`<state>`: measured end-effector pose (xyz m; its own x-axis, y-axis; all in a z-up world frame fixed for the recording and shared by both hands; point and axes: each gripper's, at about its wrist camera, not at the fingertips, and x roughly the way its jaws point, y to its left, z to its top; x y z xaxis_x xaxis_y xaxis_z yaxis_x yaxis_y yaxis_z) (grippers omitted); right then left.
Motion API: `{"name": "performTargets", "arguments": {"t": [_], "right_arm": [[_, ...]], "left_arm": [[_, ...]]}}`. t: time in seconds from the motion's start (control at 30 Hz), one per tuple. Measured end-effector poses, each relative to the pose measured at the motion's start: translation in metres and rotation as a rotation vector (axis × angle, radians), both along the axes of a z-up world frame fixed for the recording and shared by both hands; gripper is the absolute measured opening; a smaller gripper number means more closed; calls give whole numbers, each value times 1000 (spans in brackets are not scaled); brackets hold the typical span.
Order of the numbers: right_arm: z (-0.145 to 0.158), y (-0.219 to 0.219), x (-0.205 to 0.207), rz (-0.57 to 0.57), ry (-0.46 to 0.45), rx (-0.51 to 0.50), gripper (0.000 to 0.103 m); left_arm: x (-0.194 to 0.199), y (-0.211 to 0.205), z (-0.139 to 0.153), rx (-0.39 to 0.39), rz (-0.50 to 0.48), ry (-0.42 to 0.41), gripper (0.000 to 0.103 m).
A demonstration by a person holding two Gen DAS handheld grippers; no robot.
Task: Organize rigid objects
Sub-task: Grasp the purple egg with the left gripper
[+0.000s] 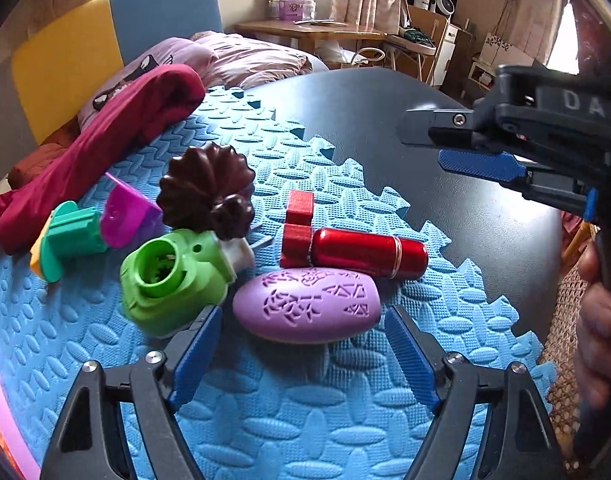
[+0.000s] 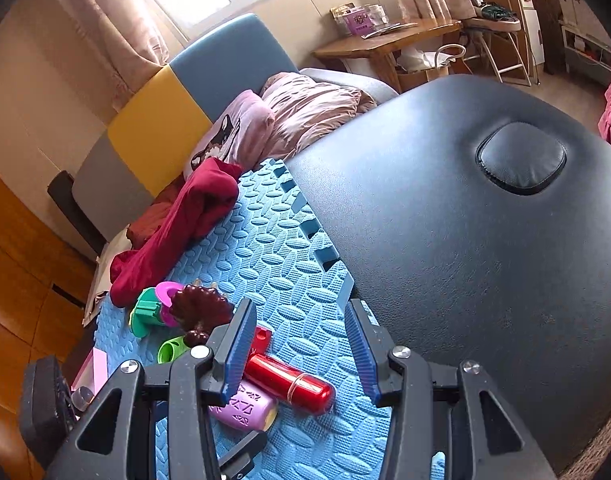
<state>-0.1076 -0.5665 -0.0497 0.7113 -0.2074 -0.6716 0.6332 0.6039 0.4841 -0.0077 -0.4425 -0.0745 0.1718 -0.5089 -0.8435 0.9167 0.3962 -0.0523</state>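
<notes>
A pile of rigid toys lies on a blue foam mat (image 1: 289, 412). A purple carved egg (image 1: 307, 306) sits just ahead of my open, empty left gripper (image 1: 303, 354), between its fingers. Behind it lie a red metal cylinder (image 1: 369, 252), a red block (image 1: 299, 222), a green plastic piece (image 1: 171, 280), a brown scalloped piece (image 1: 207, 192), a magenta piece (image 1: 125, 216) and a teal piece (image 1: 71, 232). My right gripper (image 2: 301, 350) is open and empty above the mat; the red cylinder (image 2: 293, 384) and the egg (image 2: 245, 410) lie at its left finger. It also shows in the left wrist view (image 1: 437, 140).
A dark red cloth (image 1: 105, 148) lies at the mat's far left edge. The mat rests on a black padded table (image 2: 485, 240) with a round cushion insert (image 2: 521, 158). A bed with pink bedding (image 2: 313, 108), a wooden desk (image 2: 385, 40) and chairs stand beyond.
</notes>
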Motion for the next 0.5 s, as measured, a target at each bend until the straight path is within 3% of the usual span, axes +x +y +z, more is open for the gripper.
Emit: {"name": "performTargets", "arguments": {"t": [0.23,0.5], "right_arm": [[-2,1,3,15,16,5,46],[-11,12,18,126,55,28,46]], "left_arm": [[2,-1,-10,9,6,21,76],[0,69,-8,-15,99,32,76]]}}
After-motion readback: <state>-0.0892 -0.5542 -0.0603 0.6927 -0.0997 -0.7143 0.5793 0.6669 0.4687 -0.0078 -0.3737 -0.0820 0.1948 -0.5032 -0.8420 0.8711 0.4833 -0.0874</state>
